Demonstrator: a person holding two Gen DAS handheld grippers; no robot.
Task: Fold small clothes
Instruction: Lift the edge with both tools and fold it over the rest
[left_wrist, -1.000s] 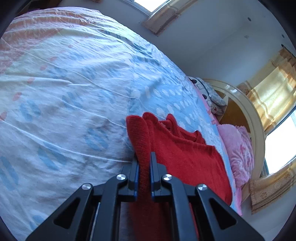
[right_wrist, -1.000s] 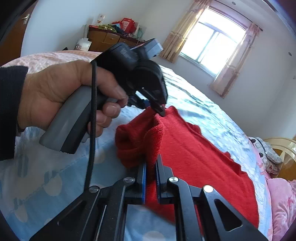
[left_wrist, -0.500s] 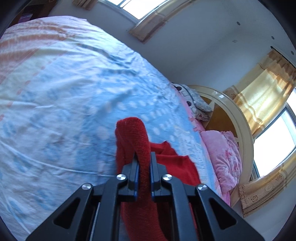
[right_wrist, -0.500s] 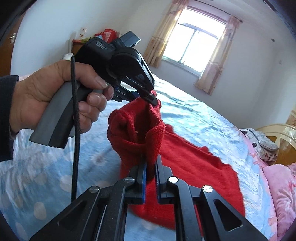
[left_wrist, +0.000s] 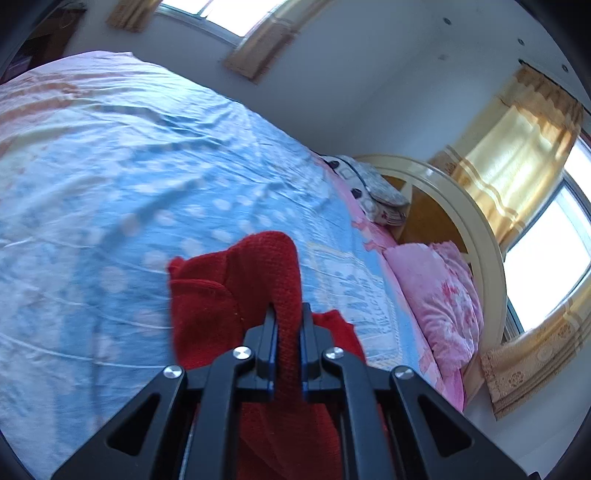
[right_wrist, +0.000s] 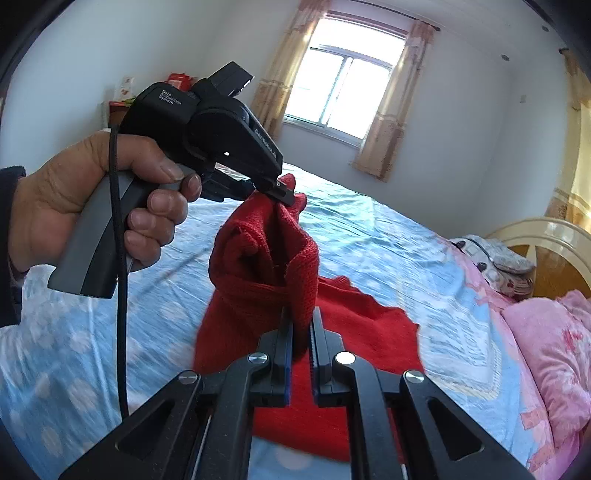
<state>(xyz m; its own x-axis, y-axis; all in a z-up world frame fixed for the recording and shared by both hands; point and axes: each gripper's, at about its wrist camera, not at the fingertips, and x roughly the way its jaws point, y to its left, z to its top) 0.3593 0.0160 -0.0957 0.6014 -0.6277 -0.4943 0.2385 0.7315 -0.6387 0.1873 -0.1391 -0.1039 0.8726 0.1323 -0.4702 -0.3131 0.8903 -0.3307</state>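
Right wrist view showed one bed (right_wrist: 369, 236) filling the lower frame, covered by one blue sheet with pale spots (right_wrist: 66, 332). One window (right_wrist: 347, 81) stood at 12 o'clock, with two beige curtains, one on each side of it (right_wrist: 391, 107). One cream, curved headboard (right_wrist: 546, 229) sat at 3 o'clock, with one pink pillow (right_wrist: 554, 350) below it at 4 o'clock and one grey patterned cushion (right_wrist: 495, 258) just beside the headboard. One cabinet stood at 10 o'clock against the far wall, mostly hidden; its contents could not be made out.

One red knitted garment (right_wrist: 258, 266) was counted. Its upper part was lifted off the sheet, bunched in folds at the centre of the frame; its lower part lay on the sheet toward 5 o'clock.

Two grippers were in use. The left gripper (right_wrist: 284, 194), held in one hand (right_wrist: 74, 199) at 9 o'clock with one black cable hanging from it, was clenched on the top edge of the garment. The right gripper (right_wrist: 301, 339) at 6 o'clock was clenched on a fold of the same garment, cloth visibly pinched between its two fingers.

Left wrist view confirmed the left gripper (left_wrist: 288, 332) clamped on a red fold (left_wrist: 280, 266), the remainder of the garment hanging below it toward 6 and 7 o'clock. One gold curtain (left_wrist: 517, 155) hung at 2 o'clock beside a second window (left_wrist: 554, 243).
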